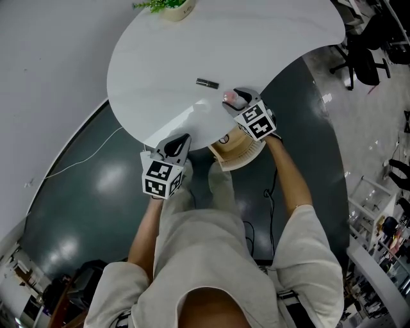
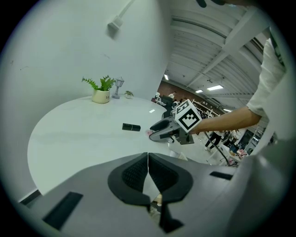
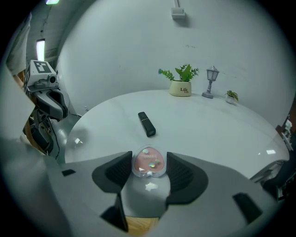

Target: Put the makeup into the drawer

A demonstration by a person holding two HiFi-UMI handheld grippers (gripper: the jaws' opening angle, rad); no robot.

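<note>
A pink heart-shaped makeup compact [image 3: 149,162] lies near the front edge of the white round table [image 1: 256,38]. My right gripper [image 3: 149,169] is down on it, one pad touching each side. In the head view the compact [image 1: 230,97] shows pink at the right gripper's [image 1: 236,99] tips. A black lipstick tube [image 1: 207,82] lies on the table just beyond; it also shows in the right gripper view, lipstick [image 3: 147,124]. A light wooden drawer [image 1: 238,152] sticks out under the table edge below my right hand. My left gripper [image 2: 148,159] is shut and empty, held off the table's front edge [image 1: 179,142].
A potted plant [image 1: 172,8] stands at the table's far edge, with a small lamp ornament [image 3: 211,81] and a tiny plant [image 3: 231,96] beside it. Dark floor with a white cable [image 1: 83,157] lies to the left. Office chairs [image 1: 365,51] stand at the far right.
</note>
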